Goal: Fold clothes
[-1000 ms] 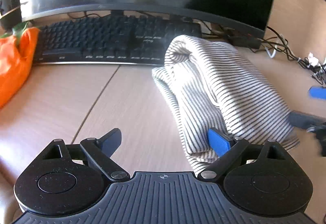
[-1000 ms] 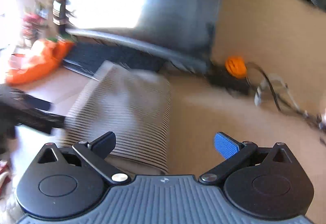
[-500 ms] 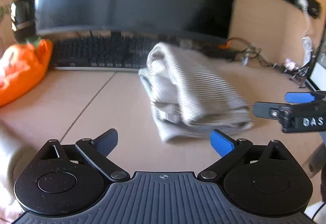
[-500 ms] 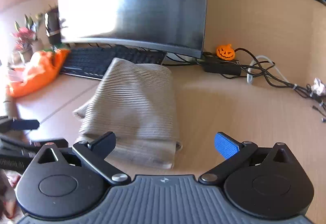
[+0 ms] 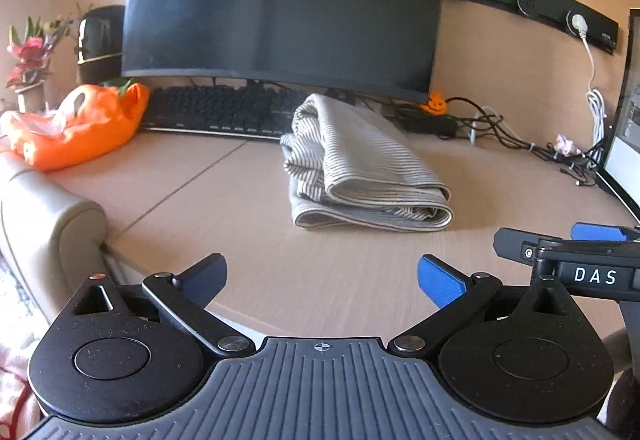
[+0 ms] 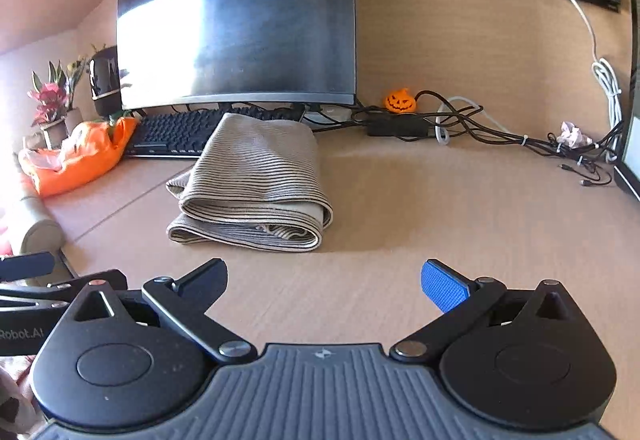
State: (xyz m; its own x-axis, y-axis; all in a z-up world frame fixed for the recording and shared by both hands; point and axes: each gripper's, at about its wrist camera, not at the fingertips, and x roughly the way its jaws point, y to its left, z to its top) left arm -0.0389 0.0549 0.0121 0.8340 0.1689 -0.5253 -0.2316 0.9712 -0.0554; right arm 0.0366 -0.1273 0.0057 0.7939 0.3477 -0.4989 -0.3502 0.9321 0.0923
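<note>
A beige striped garment (image 5: 360, 168) lies folded in a thick rectangle on the wooden desk (image 5: 320, 280), its far end resting on the keyboard. It also shows in the right wrist view (image 6: 256, 180). My left gripper (image 5: 322, 278) is open and empty, well back from the garment near the desk's front edge. My right gripper (image 6: 324, 280) is open and empty, also back from the garment. The right gripper shows at the right edge of the left wrist view (image 5: 560, 244).
A black keyboard (image 5: 216, 112) and a dark monitor (image 5: 280, 8) stand behind the garment. An orange plush (image 5: 80, 124) lies at the left. Cables (image 6: 480, 124), a small pumpkin figure (image 6: 400, 102) and a second screen (image 5: 624, 144) are at the right. A chair armrest (image 5: 48, 232) is at the lower left.
Both grippers have drawn back from the garment toward the desk's front edge and risen. The garment lies still, let go by the left gripper.
</note>
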